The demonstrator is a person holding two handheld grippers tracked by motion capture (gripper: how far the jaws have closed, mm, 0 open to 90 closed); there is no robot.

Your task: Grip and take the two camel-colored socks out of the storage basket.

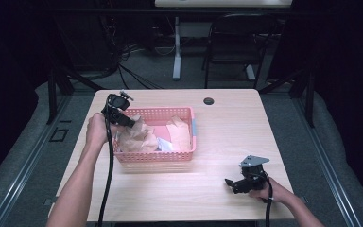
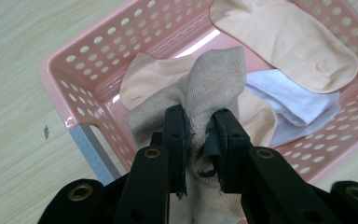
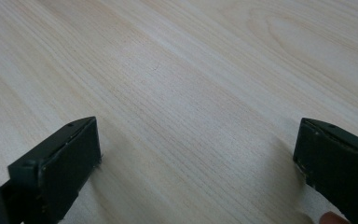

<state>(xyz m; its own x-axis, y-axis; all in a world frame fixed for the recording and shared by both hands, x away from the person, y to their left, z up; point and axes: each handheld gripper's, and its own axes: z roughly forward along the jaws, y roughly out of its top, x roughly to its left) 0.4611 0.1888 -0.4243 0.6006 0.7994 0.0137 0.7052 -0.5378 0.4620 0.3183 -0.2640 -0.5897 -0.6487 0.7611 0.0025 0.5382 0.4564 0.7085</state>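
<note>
A pink perforated basket (image 1: 156,157) (image 2: 70,79) stands on the wooden table, left of centre. Inside lie a peach sock (image 2: 284,37) (image 1: 179,135), a white cloth (image 2: 298,102) (image 1: 165,145) and other peach fabric. My left gripper (image 1: 131,122) (image 2: 200,121) is over the basket's left end, shut on a beige-brown knitted sock (image 2: 214,79) (image 1: 137,135) that hangs up out of the basket between the jaws. My right gripper (image 1: 230,183) (image 3: 198,149) rests low over the bare table near the front right, jaws wide apart with nothing between them.
A round cable hole (image 1: 209,100) sits near the table's far edge. A black chair (image 1: 234,42) and a white desk leg (image 1: 177,47) stand beyond the table. Black frame bars flank both sides. Bare tabletop (image 1: 231,132) lies right of the basket.
</note>
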